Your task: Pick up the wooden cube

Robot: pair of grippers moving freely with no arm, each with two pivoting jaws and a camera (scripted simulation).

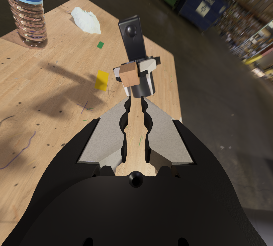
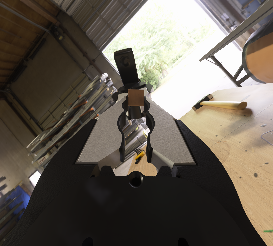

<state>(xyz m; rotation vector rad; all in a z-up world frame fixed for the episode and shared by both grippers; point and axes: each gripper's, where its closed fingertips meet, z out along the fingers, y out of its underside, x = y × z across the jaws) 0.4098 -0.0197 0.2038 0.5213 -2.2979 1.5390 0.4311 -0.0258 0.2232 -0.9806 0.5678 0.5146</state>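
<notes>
Holding: wooden cube [image 2: 136, 97], clamped at the tips of the right gripper [image 2: 136, 98], lifted clear of the desk [image 2: 221, 157]. Left gripper [image 1: 136, 97]: fingers slightly apart, nothing between them, facing the cube. On desk: water bottle [image 1: 28, 17], crumpled white paper [image 1: 86, 20], hammer [image 2: 220, 104].

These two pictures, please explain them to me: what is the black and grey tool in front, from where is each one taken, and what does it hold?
Each picture comes from a camera mounted on a two-finger gripper, looking along its fingers. In the left wrist view, the left gripper is slightly open and empty. Beyond it the right gripper holds the cube above the table. There stand a bottle, crumpled white paper and yellow and green tags. In the right wrist view, the cube sits between the fingertips; a hammer lies on the table.
</notes>
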